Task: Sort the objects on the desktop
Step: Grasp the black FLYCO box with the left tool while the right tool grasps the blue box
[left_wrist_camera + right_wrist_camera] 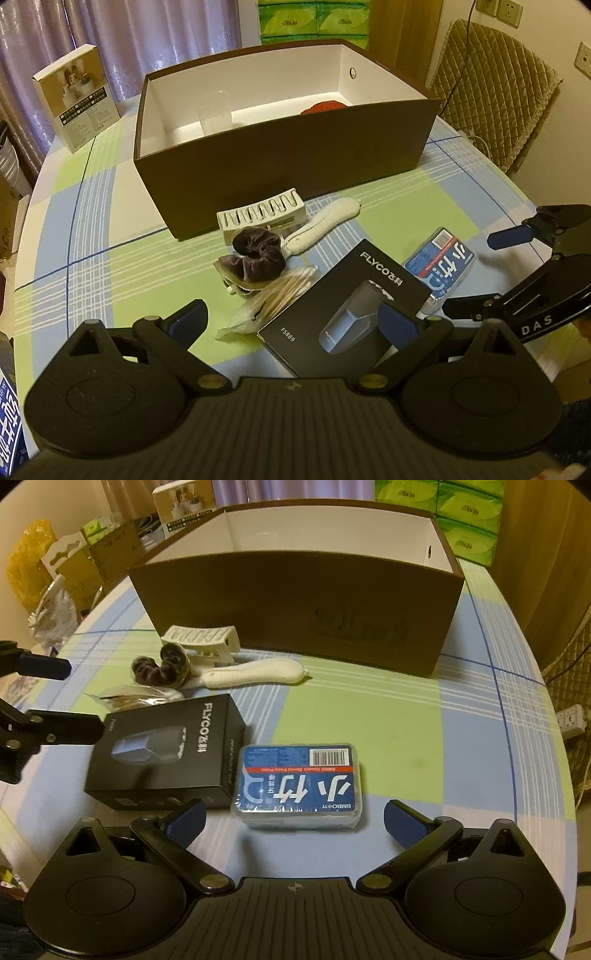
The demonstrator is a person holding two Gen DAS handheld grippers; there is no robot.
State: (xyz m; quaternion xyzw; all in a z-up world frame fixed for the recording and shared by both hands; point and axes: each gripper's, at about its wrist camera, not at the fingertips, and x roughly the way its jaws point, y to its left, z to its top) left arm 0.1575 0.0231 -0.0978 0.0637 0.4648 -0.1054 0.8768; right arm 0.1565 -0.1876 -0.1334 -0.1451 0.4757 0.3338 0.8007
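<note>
On the left wrist view, the left gripper (293,323) hovers with jaws spread wide and empty over the black cardboard shaver box (343,306); the large brown open-topped cardboard box (288,162) waits behind, apparently the sorting bin. Across the right wrist view, the right gripper (293,818) is likewise spread and empty, straddling the blue plastic-wrapped floss-pick pack (299,784), probably lined up to grasp it.

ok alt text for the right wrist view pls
The open right gripper hovers just short of a blue floss pick box on a checked tablecloth. A black shaver box lies to its left; a large brown box stands behind.
</note>
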